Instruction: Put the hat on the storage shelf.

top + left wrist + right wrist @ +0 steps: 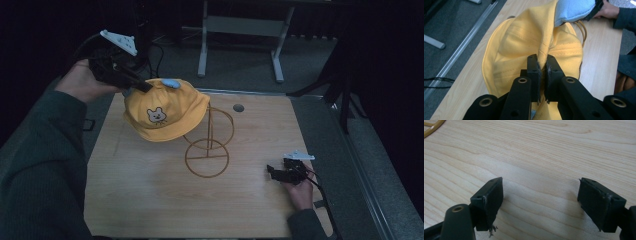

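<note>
High view shows one yellow cap (pixel 165 110) with a bear face printed on its front and one gold wire stand (pixel 207 150) on the wooden surface (pixel 150 190). Left gripper (pixel 137 84) jaws pinch the cap's fabric, holding it against the stand's top; right gripper (pixel 272 170) jaws gape wide, empty, just above the surface.

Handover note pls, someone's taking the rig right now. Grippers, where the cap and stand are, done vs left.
Left gripper: shut on a pinched fold of the yellow cap, held at the table's far left.
Right gripper: open, nothing between its jaws, low over the wooden table at its near right.
Cap: over the top of the gold wire stand; whether it rests on the stand or hangs just clear of it can't be told.
Stand: upright mid-table, round base flat.
Done: cap gripped and brought to the stand.
Left: probably settle the cap on the stand and release.
</note>
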A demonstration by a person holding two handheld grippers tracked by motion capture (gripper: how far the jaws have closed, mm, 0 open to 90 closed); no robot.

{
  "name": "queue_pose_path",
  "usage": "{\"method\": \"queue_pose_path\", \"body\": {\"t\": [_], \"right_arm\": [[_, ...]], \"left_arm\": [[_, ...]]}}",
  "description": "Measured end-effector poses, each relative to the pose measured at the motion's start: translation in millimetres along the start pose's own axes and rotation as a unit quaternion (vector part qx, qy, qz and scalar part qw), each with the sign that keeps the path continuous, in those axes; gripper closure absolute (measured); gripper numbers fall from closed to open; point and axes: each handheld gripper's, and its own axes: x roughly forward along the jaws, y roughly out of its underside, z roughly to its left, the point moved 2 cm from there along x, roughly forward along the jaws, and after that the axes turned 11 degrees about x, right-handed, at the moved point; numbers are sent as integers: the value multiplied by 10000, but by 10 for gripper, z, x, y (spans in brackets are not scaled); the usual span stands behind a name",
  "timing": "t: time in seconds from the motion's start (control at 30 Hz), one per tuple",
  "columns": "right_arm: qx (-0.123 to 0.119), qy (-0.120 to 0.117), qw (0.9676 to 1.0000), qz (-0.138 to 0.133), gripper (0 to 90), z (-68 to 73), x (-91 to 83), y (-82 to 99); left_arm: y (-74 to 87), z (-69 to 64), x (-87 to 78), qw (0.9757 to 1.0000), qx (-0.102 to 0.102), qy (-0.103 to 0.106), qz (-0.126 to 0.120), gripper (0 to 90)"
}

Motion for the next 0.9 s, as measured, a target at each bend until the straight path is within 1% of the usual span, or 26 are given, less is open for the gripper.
{"method": "queue_pose_path", "body": {"t": [0.23,0.57,0.63,0.9], "right_arm": [[4,-2,10000,-11,206,1,2,0],[2,-2,10000,-13,206,1,2,0],[3,-1,10000,-12,206,1,2,0],[1,-4,10000,-9,206,0,2,0]], "left_arm": [[-108,5,32,10000,76,-7,60,844],[-217,5,55,9999,134,3,-3,844],[-252,5,71,9999,135,11,-57,843],[-372,6,127,9998,201,3,-84,844]]}}
